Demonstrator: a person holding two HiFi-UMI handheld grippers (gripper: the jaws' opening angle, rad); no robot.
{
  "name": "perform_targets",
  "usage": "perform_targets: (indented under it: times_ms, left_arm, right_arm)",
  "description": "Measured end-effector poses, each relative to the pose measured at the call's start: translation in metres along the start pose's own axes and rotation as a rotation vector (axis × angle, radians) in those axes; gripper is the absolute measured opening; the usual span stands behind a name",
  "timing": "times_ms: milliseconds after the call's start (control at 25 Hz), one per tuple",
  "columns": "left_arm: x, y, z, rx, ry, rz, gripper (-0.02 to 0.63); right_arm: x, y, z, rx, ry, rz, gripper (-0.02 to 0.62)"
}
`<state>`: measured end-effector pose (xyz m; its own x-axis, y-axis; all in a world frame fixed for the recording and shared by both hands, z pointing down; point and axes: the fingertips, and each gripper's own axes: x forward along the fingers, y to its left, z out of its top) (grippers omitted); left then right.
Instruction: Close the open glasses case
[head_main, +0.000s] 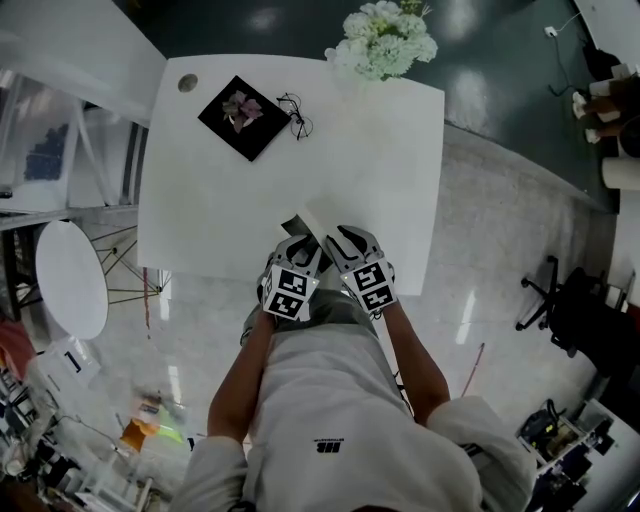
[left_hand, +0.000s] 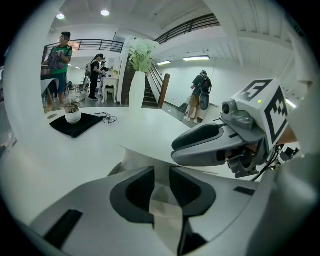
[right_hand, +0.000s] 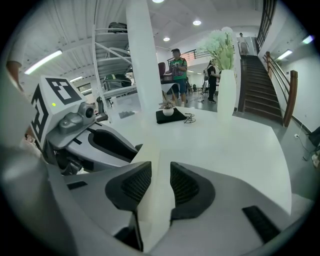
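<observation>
White table (head_main: 250, 210) carries the case (head_main: 315, 225) at its near edge, with your left gripper (left_hand: 161, 186) pinched on its lower flap and your right gripper (right_hand: 156, 186) clamped on the raised lid (right_hand: 152, 165), so a hurried fold could push it off.

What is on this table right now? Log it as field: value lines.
glasses case: open, at table near edge
left hand-held gripper: shut on its thin flap
right hand-held gripper: shut on its white panel
eyeglasses: outside the case, beside black mat
black mat: far left, holds potted plant
flowers: far table edge
</observation>
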<state>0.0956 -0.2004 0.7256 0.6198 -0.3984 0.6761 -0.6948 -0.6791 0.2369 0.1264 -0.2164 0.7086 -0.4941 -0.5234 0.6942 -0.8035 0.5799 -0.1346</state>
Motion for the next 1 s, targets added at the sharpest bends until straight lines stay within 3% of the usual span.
perform_targets:
  times_ms: [1000]
  left_arm:
    - [-0.019, 0.013, -0.029, -0.022, 0.013, 0.003, 0.106]
  right_arm:
    - [0.003, 0.032, 0.003, -0.007, -0.003, -0.012, 0.118]
